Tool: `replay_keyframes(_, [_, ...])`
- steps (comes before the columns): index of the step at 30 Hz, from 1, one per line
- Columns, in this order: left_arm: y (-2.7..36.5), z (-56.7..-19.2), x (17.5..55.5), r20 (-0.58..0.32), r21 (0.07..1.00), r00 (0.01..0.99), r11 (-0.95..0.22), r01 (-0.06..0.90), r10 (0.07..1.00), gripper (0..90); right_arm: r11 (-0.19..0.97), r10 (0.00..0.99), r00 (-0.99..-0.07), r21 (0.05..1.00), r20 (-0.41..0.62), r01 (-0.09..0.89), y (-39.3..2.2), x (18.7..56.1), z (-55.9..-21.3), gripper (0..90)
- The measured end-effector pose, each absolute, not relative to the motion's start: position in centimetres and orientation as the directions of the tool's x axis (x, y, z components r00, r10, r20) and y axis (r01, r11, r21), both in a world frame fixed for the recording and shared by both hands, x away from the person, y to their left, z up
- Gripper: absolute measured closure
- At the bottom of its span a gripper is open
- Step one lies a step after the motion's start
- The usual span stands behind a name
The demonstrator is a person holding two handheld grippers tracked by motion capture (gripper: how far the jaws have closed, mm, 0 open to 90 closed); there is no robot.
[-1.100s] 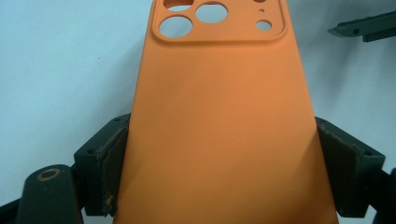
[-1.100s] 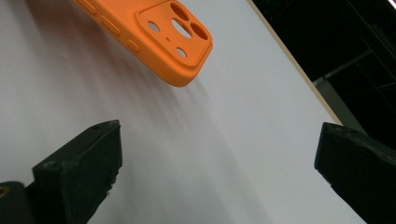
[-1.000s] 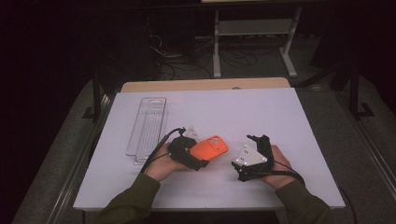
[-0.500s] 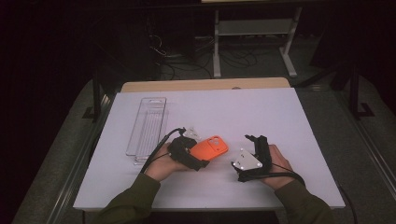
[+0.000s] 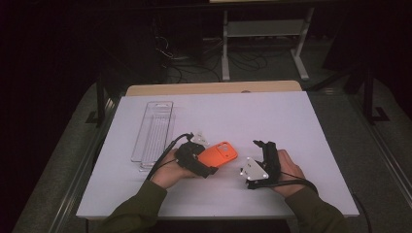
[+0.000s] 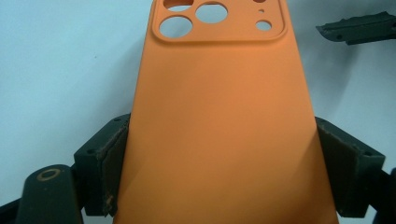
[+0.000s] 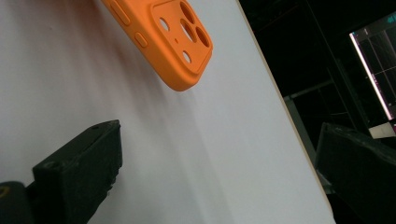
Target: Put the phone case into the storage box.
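Observation:
An orange phone case [image 5: 219, 154] with camera cut-outs is held just above the white table [image 5: 272, 116], back side up. My left gripper [image 5: 209, 164] is shut on its lower end. In the left gripper view the two black pads [image 6: 109, 163] press on the long edges of the case [image 6: 219, 116]. To its right, my right gripper [image 5: 266, 145] is held in the person's hand, pointing away from the person, open with nothing between its jaws. The right gripper view [image 7: 219, 158] shows the camera end of the case [image 7: 163, 37] ahead, apart from its jaws.
A clear plastic tray [image 5: 154, 131] lies lengthwise on the table's left part. A wooden edge [image 5: 209, 88] runs behind the white sheet. Beyond it, on a dark floor, stand a metal stand [image 5: 262, 34] and cables. Bare white surface stretches to the right and back.

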State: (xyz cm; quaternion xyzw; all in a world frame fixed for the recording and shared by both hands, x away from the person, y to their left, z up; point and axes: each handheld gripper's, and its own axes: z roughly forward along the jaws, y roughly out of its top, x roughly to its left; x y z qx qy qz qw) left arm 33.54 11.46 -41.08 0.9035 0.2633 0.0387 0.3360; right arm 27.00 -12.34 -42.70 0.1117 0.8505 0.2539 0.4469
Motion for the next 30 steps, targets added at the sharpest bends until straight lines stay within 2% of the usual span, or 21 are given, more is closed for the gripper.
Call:
replay_keyframes(8, [11.50,-41.02,33.54,-0.109,0.631,0.858,-0.632,0.450,0.502,15.9,0.868,0.376,-0.554,0.492,-0.742,-0.071,-12.07,26.93,-42.81,0.2])
replay_keyframes(9, [11.50,-41.02,33.54,-0.109,0.630,0.858,-0.632,0.450,0.503,16.0,0.878,0.347,-0.545,0.468,-0.763,-0.096,-12.09,27.03,-42.80,0.2])
replay_keyframes(30, [11.49,-41.00,33.49,-0.126,0.635,0.851,-0.617,0.464,0.510,16.0,0.910,0.277,-0.489,0.389,-0.827,-0.142,-11.48,26.64,-42.96,0.2])
